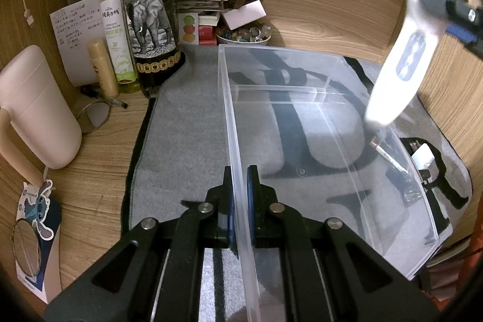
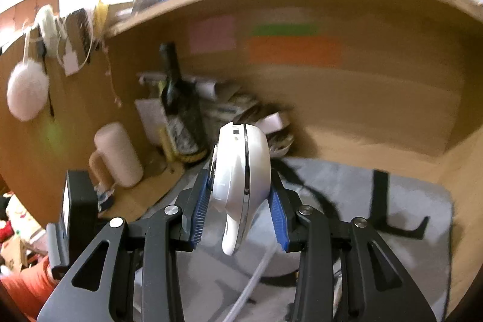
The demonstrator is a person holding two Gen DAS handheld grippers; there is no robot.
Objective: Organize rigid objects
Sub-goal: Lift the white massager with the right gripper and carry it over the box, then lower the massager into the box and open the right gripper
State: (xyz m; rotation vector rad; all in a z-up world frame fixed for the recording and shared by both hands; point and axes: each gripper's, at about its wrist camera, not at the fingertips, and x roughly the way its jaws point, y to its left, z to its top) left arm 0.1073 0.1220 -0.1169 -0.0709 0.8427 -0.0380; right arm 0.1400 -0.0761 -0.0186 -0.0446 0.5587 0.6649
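Note:
A clear plastic bin lies on a grey mat on the wooden desk. My left gripper is shut on the bin's near left wall, one pad on each side of it. A white forehead thermometer hangs over the bin's right side, with its tip pointing down. My right gripper is shut on that white thermometer, its blue pads pressing both sides of the head. A small battery and dark items lie along the bin's right wall.
A dark wine bottle, a green spray bottle, a cream pitcher and a bowl of stones crowd the desk's left and back. A round mirror lies beside the mat. Wooden walls close off the back and right.

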